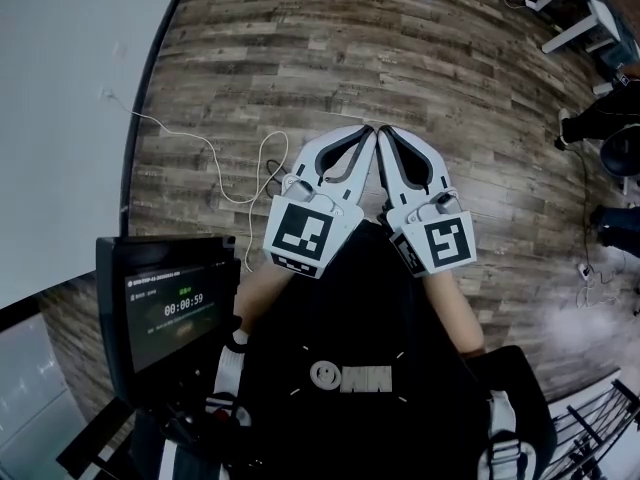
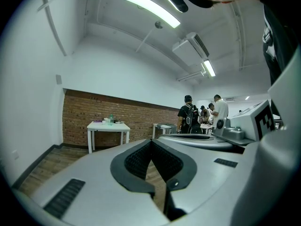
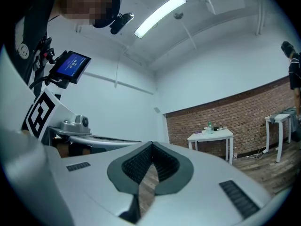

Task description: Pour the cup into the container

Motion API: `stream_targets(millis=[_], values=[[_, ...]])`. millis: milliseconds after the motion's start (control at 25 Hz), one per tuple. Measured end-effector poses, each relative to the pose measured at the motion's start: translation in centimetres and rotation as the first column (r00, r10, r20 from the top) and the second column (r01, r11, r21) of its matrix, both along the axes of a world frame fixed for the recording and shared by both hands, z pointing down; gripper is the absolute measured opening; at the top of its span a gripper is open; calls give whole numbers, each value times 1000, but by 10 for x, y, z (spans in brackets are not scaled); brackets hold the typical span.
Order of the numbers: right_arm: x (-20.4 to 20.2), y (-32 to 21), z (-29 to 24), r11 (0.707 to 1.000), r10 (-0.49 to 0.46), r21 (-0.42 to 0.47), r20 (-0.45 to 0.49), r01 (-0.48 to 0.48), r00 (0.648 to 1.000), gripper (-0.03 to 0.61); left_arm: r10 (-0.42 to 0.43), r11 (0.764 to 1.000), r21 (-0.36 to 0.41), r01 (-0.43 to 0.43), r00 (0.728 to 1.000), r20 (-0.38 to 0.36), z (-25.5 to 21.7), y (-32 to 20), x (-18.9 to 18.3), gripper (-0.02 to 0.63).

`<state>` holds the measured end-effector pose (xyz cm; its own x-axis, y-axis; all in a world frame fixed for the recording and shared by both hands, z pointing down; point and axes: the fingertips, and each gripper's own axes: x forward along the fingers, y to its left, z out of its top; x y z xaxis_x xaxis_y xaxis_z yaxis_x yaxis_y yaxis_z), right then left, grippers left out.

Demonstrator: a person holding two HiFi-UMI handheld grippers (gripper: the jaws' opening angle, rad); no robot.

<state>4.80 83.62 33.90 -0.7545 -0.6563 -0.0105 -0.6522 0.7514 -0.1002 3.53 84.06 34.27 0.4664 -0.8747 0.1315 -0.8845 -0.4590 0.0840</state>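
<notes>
Wood planks of the floor (image 1: 300,68) fill the upper head view, where the left gripper (image 1: 362,138) and right gripper (image 1: 388,136) sit side by side at centre. Each gripper's fingers (image 2: 134,161) are closed together on nothing. Small items (image 2: 109,120) stand on a white surface (image 2: 117,126) by the brick wall (image 2: 80,117), left of centre in the left gripper view, too small to tell cup from container.

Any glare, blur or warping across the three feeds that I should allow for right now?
Head view: heavy fisheye bows the floor planks; sharp, evenly lit. Left gripper view: ceiling light blown out, dark round vignette, left tongs clearly lit. Right gripper view: ceiling strip blown out, brick wall curved.
</notes>
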Motion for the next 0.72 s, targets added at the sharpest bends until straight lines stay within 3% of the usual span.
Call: stream_targets(millis=[280,720], values=[[0,-1,-3,999,-2,37,-38,4,999,0,1,1000,11,-1,1000,-3,-5,-3,1,3],[3,-2,-1,1000,11,2,-28,-11,1000,0,14,1000,18,-14,1000,-4,-6,-3,3,3]])
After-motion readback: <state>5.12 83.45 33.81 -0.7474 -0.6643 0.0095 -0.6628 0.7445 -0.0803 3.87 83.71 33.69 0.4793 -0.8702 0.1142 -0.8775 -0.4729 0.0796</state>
